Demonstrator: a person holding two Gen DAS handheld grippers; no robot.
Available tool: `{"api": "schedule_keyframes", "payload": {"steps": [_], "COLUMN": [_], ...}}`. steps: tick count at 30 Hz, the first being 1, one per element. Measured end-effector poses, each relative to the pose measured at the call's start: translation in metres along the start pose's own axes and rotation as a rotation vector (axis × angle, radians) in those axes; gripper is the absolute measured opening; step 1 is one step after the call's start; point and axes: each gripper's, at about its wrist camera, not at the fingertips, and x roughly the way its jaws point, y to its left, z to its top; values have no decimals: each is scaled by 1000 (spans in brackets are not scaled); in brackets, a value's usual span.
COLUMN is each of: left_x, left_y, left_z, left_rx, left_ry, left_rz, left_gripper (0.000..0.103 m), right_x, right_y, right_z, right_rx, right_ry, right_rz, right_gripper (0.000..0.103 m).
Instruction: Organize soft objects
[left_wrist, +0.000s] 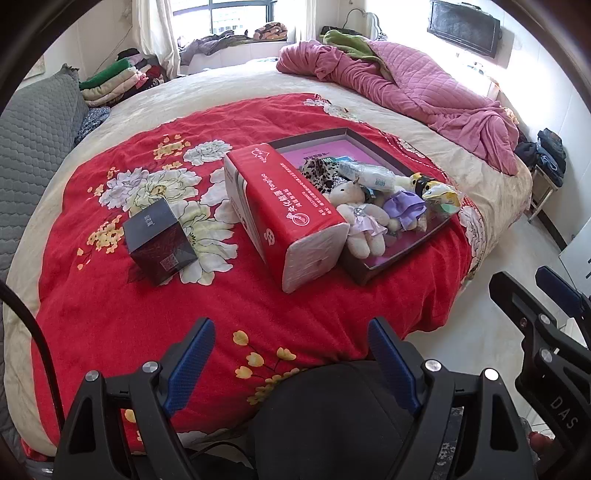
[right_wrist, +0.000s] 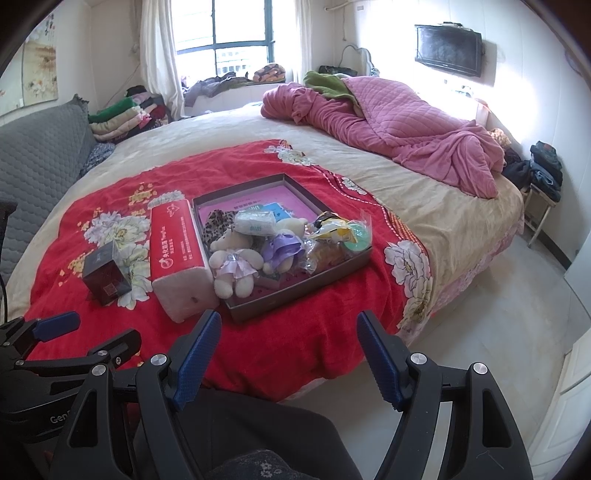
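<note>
A shallow dark tray (left_wrist: 373, 271) (right_wrist: 295, 301) lies on the red floral blanket (left_wrist: 147, 295) (right_wrist: 295, 343). In it are a white plush bear in a lilac dress (left_wrist: 360, 221) (right_wrist: 234, 267), a purple-dressed plush (left_wrist: 404, 206) (right_wrist: 282, 251), a leopard-print cloth (left_wrist: 319, 171) (right_wrist: 218, 225), a small tissue pack (left_wrist: 364, 173) (right_wrist: 255, 221) and a bagged toy (left_wrist: 441, 197) (right_wrist: 332, 236). A red tissue pack (left_wrist: 284, 210) (right_wrist: 177, 254) lies left of the tray. My left gripper (left_wrist: 291, 362) and right gripper (right_wrist: 286, 358) are open and empty, near the bed's front edge.
A dark cube box (left_wrist: 157, 240) (right_wrist: 105, 273) sits left of the tissue pack. A pink quilt (left_wrist: 406, 92) (right_wrist: 388, 118) is heaped at the far right. Folded clothes (left_wrist: 110, 81) and a grey cushion (left_wrist: 33, 136) lie at the left. The floor (right_wrist: 480, 314) is on the right.
</note>
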Motion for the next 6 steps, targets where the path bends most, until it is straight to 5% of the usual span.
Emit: {"api": "schedule_keyframes", "payload": {"steps": [6], "left_x": [3], "left_y": [13], "left_z": [0], "left_rx": [-40], "left_ry": [1], "left_rz": [-18], "left_gripper": [84], "right_x": [5], "right_y": [8], "right_z": [1], "right_rx": [-26], "right_ry": [3], "right_rz": [10], "right_gripper": [77]}}
